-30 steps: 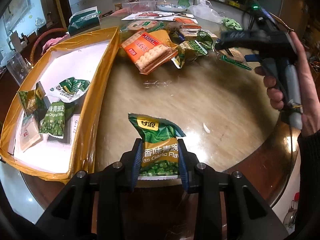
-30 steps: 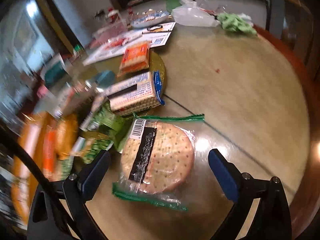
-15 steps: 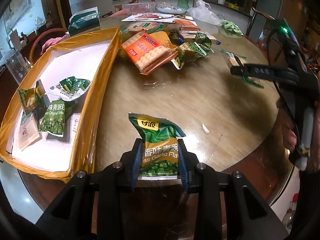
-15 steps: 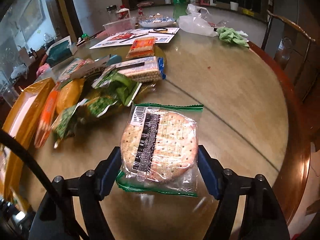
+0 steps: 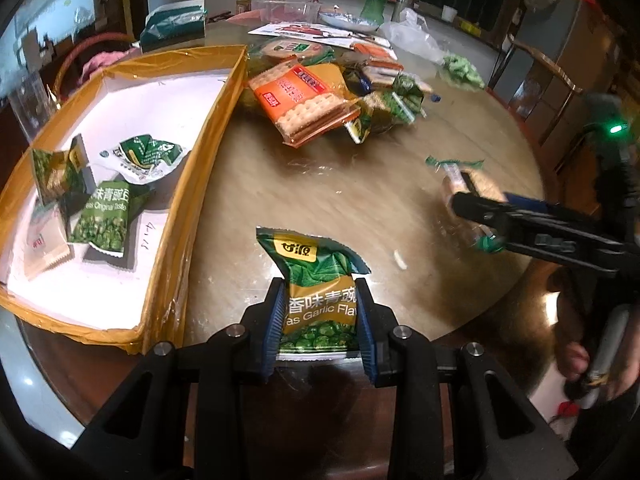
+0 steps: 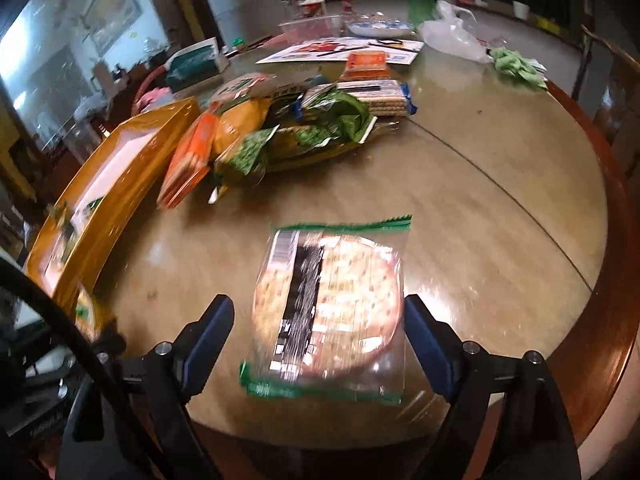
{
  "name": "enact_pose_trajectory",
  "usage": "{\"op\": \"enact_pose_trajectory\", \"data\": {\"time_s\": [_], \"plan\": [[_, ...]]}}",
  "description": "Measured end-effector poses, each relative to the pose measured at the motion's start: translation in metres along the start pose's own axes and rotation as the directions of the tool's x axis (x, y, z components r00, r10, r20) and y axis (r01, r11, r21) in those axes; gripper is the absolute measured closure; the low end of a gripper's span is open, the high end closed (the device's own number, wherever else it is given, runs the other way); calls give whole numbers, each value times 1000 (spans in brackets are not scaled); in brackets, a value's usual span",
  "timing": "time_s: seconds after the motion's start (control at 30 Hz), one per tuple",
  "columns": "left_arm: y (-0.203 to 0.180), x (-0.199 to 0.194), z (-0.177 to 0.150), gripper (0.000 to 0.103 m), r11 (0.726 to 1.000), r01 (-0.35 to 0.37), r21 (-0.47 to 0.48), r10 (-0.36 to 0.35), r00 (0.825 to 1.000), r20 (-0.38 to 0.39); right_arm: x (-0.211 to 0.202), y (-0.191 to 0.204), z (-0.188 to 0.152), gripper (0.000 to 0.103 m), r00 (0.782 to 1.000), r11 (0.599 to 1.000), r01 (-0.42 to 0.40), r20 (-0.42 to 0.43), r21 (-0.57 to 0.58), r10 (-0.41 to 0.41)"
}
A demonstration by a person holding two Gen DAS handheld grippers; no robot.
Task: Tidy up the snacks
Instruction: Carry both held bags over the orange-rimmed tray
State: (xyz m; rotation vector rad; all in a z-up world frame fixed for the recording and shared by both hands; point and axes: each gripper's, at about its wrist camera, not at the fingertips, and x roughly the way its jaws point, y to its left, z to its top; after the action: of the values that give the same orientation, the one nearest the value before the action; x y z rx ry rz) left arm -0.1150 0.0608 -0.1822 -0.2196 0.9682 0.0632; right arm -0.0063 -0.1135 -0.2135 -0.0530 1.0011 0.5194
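The left tool [image 5: 320,320] is clenched on the green pea packet [image 5: 316,296] above the desk [image 5: 360,200]. The right tool [image 6: 320,340] is released, the round cracker pack [image 6: 328,308] between its fingers.

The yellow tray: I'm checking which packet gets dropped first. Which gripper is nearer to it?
Left. The left gripper holds peas beside the yellow tray; the right gripper is farther right.

"garlic flav" on held green pea packet [image 5: 320,296], "original taste" on tray packet [image 5: 105,220]
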Motion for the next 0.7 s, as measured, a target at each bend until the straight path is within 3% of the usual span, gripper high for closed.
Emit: {"op": "enact_pose_trajectory", "data": {"time_s": [0.1, 0.17, 0.3, 0.47, 0.6, 0.7], "plan": [[4, -10, 2, 68, 1000, 17, -19, -16, 1000, 22, 4, 9, -1, 18, 998, 998, 57, 1, -39, -57], [10, -19, 5, 68, 998, 41, -42, -40, 999, 29, 4, 17, -5, 26, 994, 991, 106, 10, -84, -106], [32, -49, 20, 68, 991, 76, -106, -66, 994, 87, 2, 17, -7, 27, 995, 992, 105, 11, -73, -104], [70, -90, 46, 68, 981, 48, -186, -9, 979, 204, -26, 24, -1, 27, 993, 997, -77, 90, -17, 78], [104, -110, 70, 68, 971, 6, -240, 61, 960, 273, -47, 62, 21, 27, 963, 973, -214, 150, -81, 224], [129, -112, 85, 68, 958, 13, -286, 76, 951, 299, -45, 93, 43, 27, 941, 950, -290, 146, -116, 305]]}}
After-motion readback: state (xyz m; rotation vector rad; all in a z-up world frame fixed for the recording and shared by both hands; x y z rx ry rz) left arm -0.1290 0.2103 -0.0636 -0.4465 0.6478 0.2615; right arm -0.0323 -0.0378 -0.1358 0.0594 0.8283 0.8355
